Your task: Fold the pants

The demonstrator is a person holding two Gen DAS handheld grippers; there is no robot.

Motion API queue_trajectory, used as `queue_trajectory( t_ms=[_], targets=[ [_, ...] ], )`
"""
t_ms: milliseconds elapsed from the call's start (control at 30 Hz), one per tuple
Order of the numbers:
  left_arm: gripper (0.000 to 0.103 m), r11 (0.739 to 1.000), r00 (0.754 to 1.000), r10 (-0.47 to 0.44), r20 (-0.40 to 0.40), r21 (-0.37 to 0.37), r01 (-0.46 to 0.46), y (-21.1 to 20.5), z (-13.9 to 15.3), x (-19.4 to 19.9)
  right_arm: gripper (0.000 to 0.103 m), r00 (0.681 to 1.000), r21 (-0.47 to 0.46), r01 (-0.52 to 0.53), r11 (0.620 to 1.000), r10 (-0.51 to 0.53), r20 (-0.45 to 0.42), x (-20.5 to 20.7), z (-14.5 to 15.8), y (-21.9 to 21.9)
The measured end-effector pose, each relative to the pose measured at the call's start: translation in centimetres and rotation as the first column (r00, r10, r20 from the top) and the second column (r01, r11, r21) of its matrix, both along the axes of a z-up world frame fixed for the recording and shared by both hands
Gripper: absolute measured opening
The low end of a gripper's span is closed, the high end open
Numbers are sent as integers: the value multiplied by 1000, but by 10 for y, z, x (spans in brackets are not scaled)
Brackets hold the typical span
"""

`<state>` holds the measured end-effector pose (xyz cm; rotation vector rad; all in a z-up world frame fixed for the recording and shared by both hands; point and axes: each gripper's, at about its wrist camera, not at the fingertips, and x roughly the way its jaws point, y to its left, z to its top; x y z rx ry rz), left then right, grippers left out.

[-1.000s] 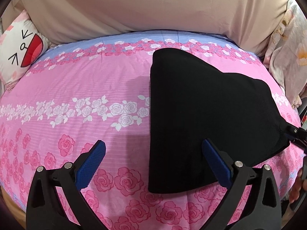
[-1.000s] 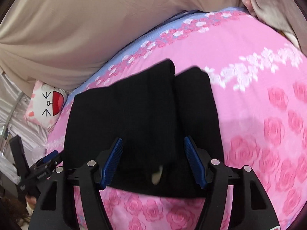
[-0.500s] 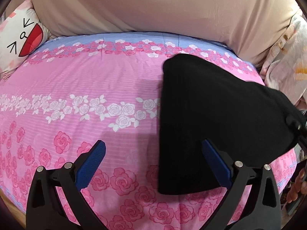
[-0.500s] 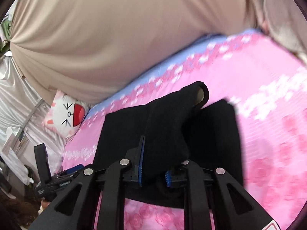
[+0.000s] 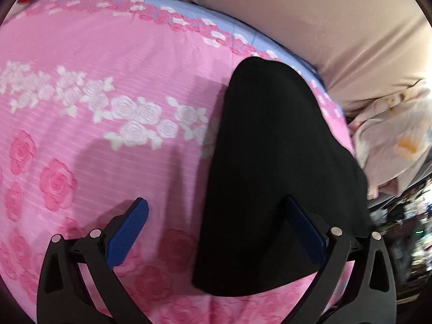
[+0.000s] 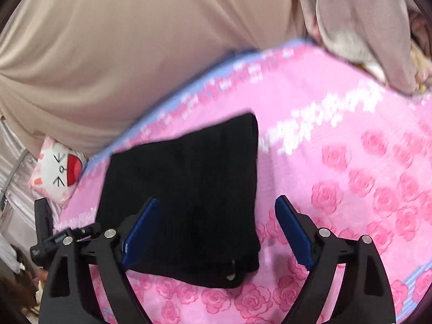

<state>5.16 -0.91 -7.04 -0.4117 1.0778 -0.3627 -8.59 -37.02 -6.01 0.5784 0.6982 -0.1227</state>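
I see a bed [image 5: 113, 62] covered by a pink sheet [image 6: 351, 140] printed with darker pink roses, a band of white roses across it, and a pale blue strip along its far edge. Black pants [image 5: 270, 178] lie folded flat on the sheet, right of centre in my left view and left of centre in my right view [image 6: 183, 189]. A white cartoon pillow [image 6: 58, 172] with a red mouth sits at the bed's far left corner. A pale, crumpled cloth [image 5: 391, 140] rests at the far right side.
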Motion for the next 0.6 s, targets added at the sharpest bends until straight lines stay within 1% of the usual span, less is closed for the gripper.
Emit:
queue_trajectory(
  t_ms=[33, 67, 100, 133, 167, 200, 233, 267, 300, 333, 400, 433, 500, 533, 567, 600],
  targets=[
    [98, 1000, 1000, -4, 10, 14, 4, -3, 2, -2, 86, 1000, 35, -2, 999, 3, -19, 3, -9, -3],
    [98, 1000, 1000, -22, 18, 12, 22, -8, 3, -2, 87, 999, 74, 3, 997, 0, -42, 6, -20, -4],
    [98, 999, 999, -49, 23, 17, 49, -13, 3, -2, 87, 1000, 85, 8, 996, -5, -28, 7, -25, -3],
    [87, 996, 996, -80, 46, 38, 78, -20, 4, -4, 87, 1000, 73, 9, 997, -9, -1, 5, -23, -1],
    [67, 992, 991, -119, 62, 35, 117, -25, 6, -3, 84, 1000, 108, -24, 994, 24, -1, 10, -26, 5],
    [52, 985, 983, -172, 61, 18, 172, -31, 6, -1, 82, 1000, 90, -7, 996, 7, -1, 11, -25, 9],
    [42, 982, 980, -186, 68, 37, 184, -32, 12, 2, 72, 1000, 72, 1, 997, 0, -4, 14, -23, 13],
    [38, 980, 978, -198, 74, 18, 197, -29, 17, 5, 60, 1000, 58, 1, 998, -1, -5, 18, -19, 18],
    [34, 979, 975, -205, 82, -3, 206, -24, 22, 7, 52, 1000, 71, 1, 997, -2, 11, 20, -12, 21],
    [30, 975, 971, -217, 103, -27, 221, -15, 33, 9, 43, 1000, 85, -6, 996, 4, 25, 21, -8, 23],
    [29, 976, 969, -205, 140, -43, 213, 6, 52, 10, 40, 997, 78, -33, 996, 28, 70, 23, 11, 36],
    [29, 981, 969, -187, 165, -26, 193, 21, 64, 8, 39, 995, 68, -56, 996, 50, 87, 25, 20, 45],
    [29, 989, 967, -146, 210, 10, 147, 50, 81, 1, 39, 985, 51, -133, 990, 126, 115, 30, 36, 71],
    [34, 993, 969, -118, 216, 30, 114, 69, 86, -3, 39, 980, 36, -169, 985, 163, 115, 35, 39, 86],
    [39, 995, 977, -91, 193, 63, 80, 83, 83, -3, 39, 973, 15, -208, 978, 206, 105, 40, 39, 104],
    [54, 994, 982, -75, 173, 92, 60, 89, 78, -2, 40, 968, 10, -239, 971, 237, 86, 47, 31, 117]
  ],
)
